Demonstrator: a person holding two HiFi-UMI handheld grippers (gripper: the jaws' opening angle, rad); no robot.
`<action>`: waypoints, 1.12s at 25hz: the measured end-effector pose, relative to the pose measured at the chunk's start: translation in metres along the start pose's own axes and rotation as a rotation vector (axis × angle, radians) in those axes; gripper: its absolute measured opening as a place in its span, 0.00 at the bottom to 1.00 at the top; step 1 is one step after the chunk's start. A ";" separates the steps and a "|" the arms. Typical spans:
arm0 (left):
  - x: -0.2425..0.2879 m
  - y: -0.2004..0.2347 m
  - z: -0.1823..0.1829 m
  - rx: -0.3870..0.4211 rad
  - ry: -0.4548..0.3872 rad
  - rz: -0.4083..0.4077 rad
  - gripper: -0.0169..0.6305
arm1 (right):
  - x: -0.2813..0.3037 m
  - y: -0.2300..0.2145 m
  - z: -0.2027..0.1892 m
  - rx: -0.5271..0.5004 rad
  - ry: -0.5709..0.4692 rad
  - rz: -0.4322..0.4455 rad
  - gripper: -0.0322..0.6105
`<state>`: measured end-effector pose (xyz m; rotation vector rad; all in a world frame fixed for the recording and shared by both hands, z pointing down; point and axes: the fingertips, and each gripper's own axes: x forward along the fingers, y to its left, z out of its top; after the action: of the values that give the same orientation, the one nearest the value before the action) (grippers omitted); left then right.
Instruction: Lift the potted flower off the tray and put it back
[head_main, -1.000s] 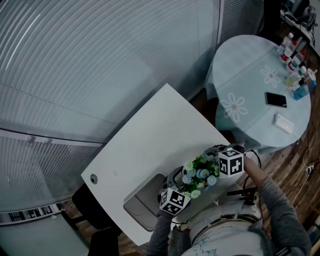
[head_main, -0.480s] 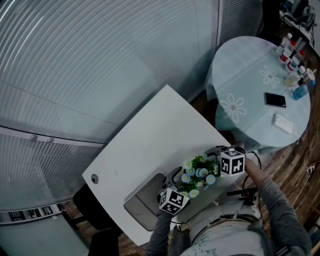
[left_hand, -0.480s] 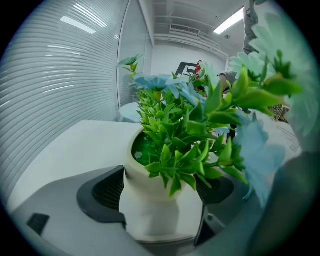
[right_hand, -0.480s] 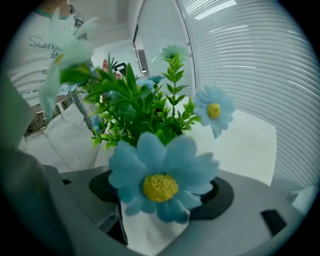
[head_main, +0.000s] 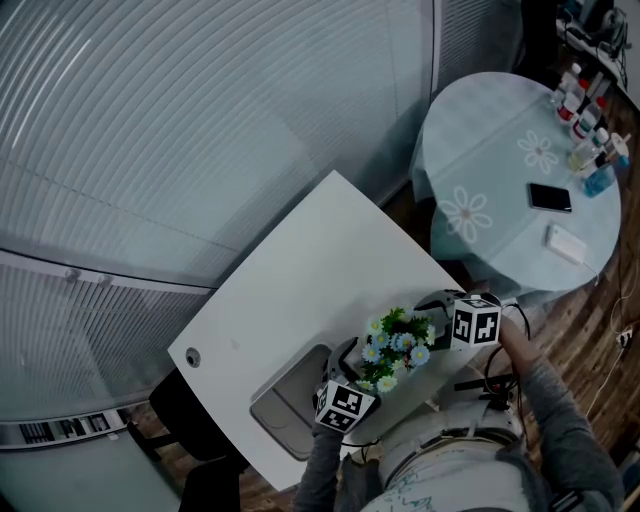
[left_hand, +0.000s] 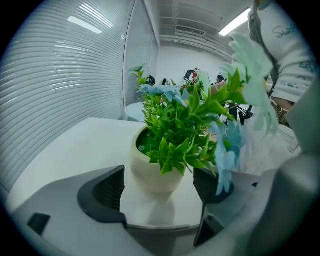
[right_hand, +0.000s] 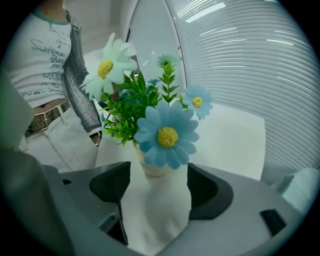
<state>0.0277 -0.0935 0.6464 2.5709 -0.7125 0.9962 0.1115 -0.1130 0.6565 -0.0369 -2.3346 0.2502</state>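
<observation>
The potted flower (head_main: 395, 345), a cream pot with green leaves and blue and white daisies, stands on the white table (head_main: 300, 290) near its front edge, right of the grey tray (head_main: 285, 405). My left gripper (head_main: 350, 393) is at the pot's left and my right gripper (head_main: 452, 322) at its right. In the left gripper view the pot (left_hand: 150, 170) stands between the open jaws of the left gripper (left_hand: 159, 186), untouched. The right gripper view shows the pot (right_hand: 156, 167) just ahead of the right gripper (right_hand: 156, 187), whose jaws are also open and apart from it.
A round table with a pale blue cloth (head_main: 490, 160) stands at the right, bearing a phone (head_main: 552, 198), a white box (head_main: 567, 247) and several bottles (head_main: 590, 125). A blind-covered glass wall runs behind. A black chair (head_main: 190, 445) is at the table's left corner.
Both grippers have drawn back a little from the pot, the right one to the right, the left one down and left. The pot has stayed in place.
</observation>
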 end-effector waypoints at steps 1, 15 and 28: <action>0.000 0.000 0.000 0.000 -0.001 0.003 0.69 | -0.001 0.000 0.000 0.004 -0.004 -0.005 0.60; -0.011 -0.006 -0.007 -0.046 -0.019 0.032 0.69 | -0.009 0.008 -0.005 0.034 -0.020 -0.043 0.60; -0.026 -0.014 -0.014 -0.096 -0.019 0.082 0.67 | -0.019 0.021 -0.005 0.072 -0.049 -0.013 0.58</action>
<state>0.0114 -0.0672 0.6374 2.4889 -0.8555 0.9394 0.1278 -0.0935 0.6425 0.0198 -2.3718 0.3324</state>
